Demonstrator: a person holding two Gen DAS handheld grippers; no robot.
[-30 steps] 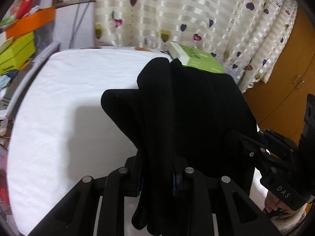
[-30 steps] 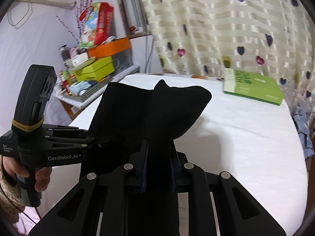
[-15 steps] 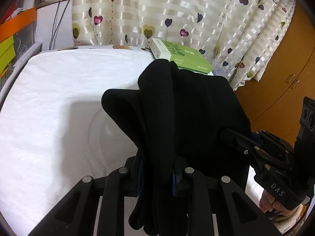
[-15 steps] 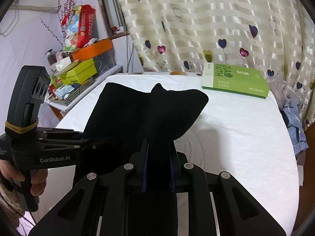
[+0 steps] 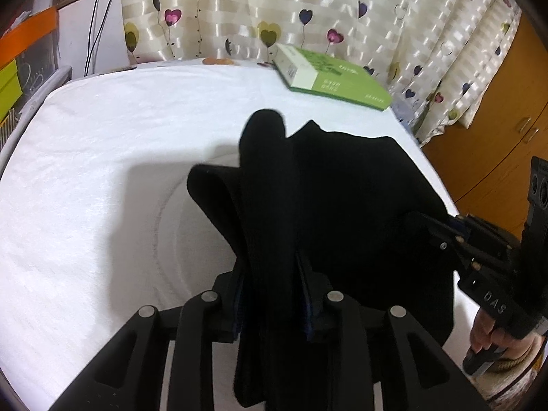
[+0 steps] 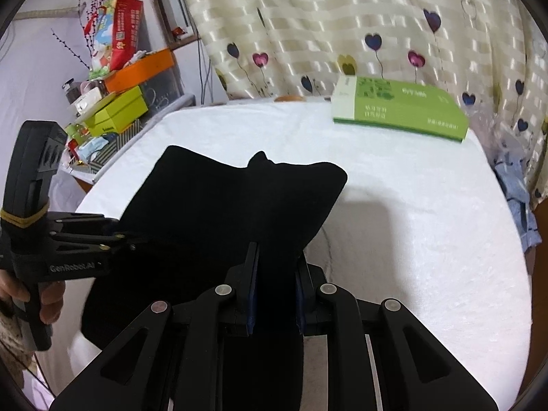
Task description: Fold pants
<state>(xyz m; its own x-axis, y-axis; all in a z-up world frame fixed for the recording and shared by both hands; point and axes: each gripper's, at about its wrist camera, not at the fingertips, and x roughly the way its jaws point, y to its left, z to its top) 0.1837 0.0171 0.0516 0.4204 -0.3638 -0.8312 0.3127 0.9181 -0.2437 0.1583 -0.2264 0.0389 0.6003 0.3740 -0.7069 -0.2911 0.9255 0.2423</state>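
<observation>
While black pants (image 5: 342,185) hide both grippers' tips, the left gripper (image 5: 272,294) and right gripper (image 6: 274,287) each pinch fabric (only the left view shows the cupboard (image 5: 493,157)).

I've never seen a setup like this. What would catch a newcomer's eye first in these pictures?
First, the black pants, held up over a white-covered table and pinched in the left claw and the right claw. Next, the green box lying at the table's far edge, right in front of a cream curtain dotted with hearts. To the left, a cluttered stack of orange and lime boxes.
</observation>
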